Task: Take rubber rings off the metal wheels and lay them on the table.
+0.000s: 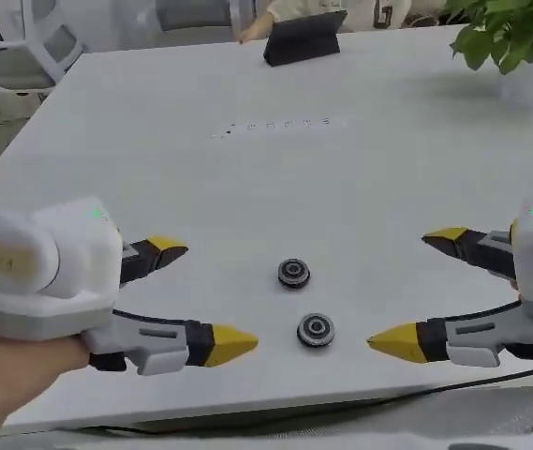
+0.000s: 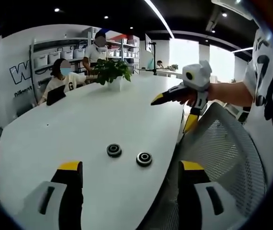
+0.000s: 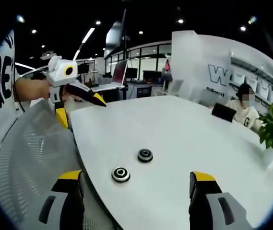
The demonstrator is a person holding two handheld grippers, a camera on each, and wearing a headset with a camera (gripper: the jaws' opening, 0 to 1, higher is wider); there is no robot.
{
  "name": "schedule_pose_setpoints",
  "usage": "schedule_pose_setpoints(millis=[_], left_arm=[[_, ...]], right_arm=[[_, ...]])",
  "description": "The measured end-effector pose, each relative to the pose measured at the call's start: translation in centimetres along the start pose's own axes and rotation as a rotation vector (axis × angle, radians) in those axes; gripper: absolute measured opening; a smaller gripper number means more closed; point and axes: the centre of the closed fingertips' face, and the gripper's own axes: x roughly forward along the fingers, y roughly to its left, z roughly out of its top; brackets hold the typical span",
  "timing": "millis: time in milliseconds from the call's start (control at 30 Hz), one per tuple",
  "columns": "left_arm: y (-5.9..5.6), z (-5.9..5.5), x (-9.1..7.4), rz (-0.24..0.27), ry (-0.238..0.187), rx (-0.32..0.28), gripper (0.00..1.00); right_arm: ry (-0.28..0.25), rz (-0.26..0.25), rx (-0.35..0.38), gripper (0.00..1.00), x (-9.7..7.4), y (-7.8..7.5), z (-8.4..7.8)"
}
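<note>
The far wheel and near wheel are lying close together near the front edge of the white bench, each wearing its dark rubber ring. The left tool and right tool are hovering on either side, jaws spread wide, holding nothing

— What sort of room is this?
— An open office. There's a long white tabletop with a leafy potted plant at its far corner and a dark tablet propped at the far edge.
— And around it?
— A grey mesh chair on the near side, shelves of white bins along one wall, and bright windows beyond. A strip light and spot lamps sit in a dark ceiling.
</note>
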Motion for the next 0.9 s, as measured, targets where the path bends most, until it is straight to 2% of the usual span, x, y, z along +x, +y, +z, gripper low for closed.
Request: schedule_pose_setpoints(millis=[533, 767, 900], left_arm=[[-0.5, 0.2, 1.6, -0.036, 0.019, 0.020, 0.79], [-0.7, -0.1, 2.4, -0.052, 0.039, 0.033, 0.79], [-0.7, -0.3, 2.7, -0.062, 0.040, 0.018, 0.80]], right_arm=[[-0.002, 0.015, 0.010, 0.89, 1.0, 0.1, -0.6], [0.000, 0.019, 0.011, 0.88, 1.2, 0.0, -0.9], [0.004, 0.025, 0.008, 0.88, 1.4, 0.1, -1.2]])
